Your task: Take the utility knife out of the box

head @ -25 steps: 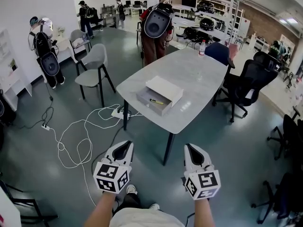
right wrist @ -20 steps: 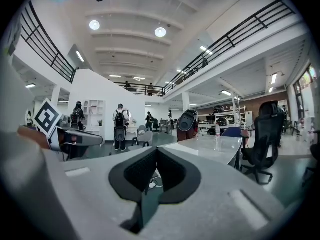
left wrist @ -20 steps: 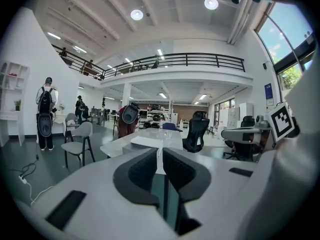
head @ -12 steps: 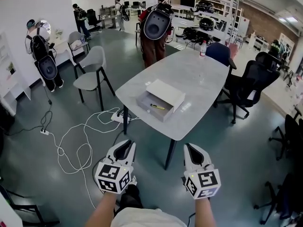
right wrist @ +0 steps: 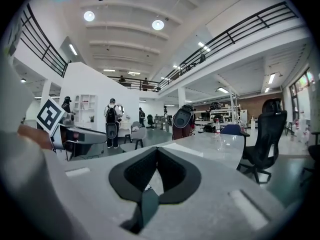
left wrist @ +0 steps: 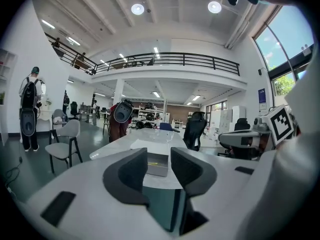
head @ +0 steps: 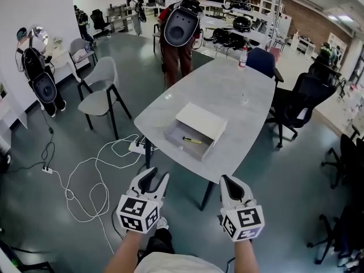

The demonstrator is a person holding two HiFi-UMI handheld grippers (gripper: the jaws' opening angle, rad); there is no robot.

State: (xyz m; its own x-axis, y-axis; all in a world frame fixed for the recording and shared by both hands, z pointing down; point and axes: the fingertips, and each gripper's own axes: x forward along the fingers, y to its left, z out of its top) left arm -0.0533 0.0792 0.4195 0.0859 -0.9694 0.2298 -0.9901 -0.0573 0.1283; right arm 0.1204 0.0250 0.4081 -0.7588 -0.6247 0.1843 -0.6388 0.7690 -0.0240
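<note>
**A:** How far along is the task looking?

**B:** It is barely getting going. The utility knife point(head: 191, 140) is lying inside the box point(head: 181, 145), untouched. The reach, the grip and the lift are all waiting to be done.

**A:** Where is the box sitting?

**B:** It is sitting on the tabletop point(head: 227, 90), close to its near end and toward its left edge. Its grey tray is standing pulled out of a white sleeve, so the knife is showing in the open.

**A:** And the grippers?

**B:** Both are hanging short of the tabletop's near edge, over the floor and well apart from the box. The left gripper point(head: 153, 182) is opening its jaws with nothing between them, and the box is only showing far beyond the gap. The right gripper point(head: 229, 185) is holding its jaws pressed together on nothing.

**A:** How is the knife looking?

**B:** It is looking slim and mostly yellow, with a darker end. It is lying flat on the bottom of the tray, roughly along the tray's long wall. It is showing too small to tell whether the blade is out.
</note>
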